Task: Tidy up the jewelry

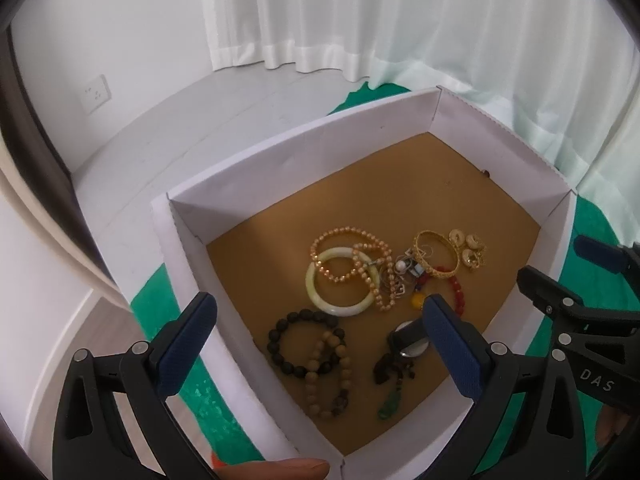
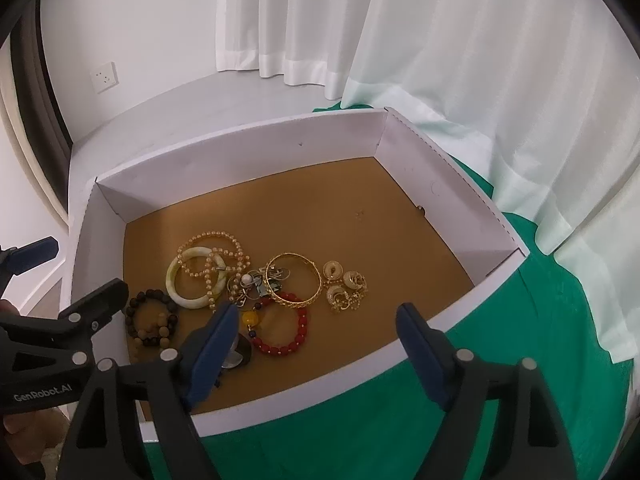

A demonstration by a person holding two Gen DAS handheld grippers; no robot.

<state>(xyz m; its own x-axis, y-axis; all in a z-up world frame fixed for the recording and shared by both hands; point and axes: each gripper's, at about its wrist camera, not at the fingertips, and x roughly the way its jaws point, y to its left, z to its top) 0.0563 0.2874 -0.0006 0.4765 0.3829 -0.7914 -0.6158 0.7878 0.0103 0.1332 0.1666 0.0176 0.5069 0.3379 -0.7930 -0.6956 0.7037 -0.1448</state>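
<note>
jewelry sits heaped in the near half of a white box [image 2: 440,184] with a brown floor, far half bare. pale jade bangle [image 2: 192,280] lies with a peach bead strand [image 2: 216,256] draped over it; next to it a tangle of small silver bits [image 2: 252,284], a gold bangle [image 2: 296,282], a red bead bracelet [image 2: 288,332] with a yellow bead [image 2: 251,319], gold earrings [image 2: 346,286] just right of the bangle. dark bead bracelet [image 1: 306,340] and a tan wooden strand [image 1: 324,376] overlap at near left, a small green pendant [image 1: 390,402] near the front wall. box rests on green cloth [image 2: 520,360]. left gripper [image 1: 320,344] hovers over the near left corner, fingers spread wide, nothing held; right gripper [image 2: 316,352] over the front wall, also spread wide and empty. pieces are piled and overlapping, so they don't read as sorted; whether this is mid-sort or something else, cannot tell. any pick needs one piece singled out from the overlap, e.g. strand off the bangle, without dragging neighbours.
</note>
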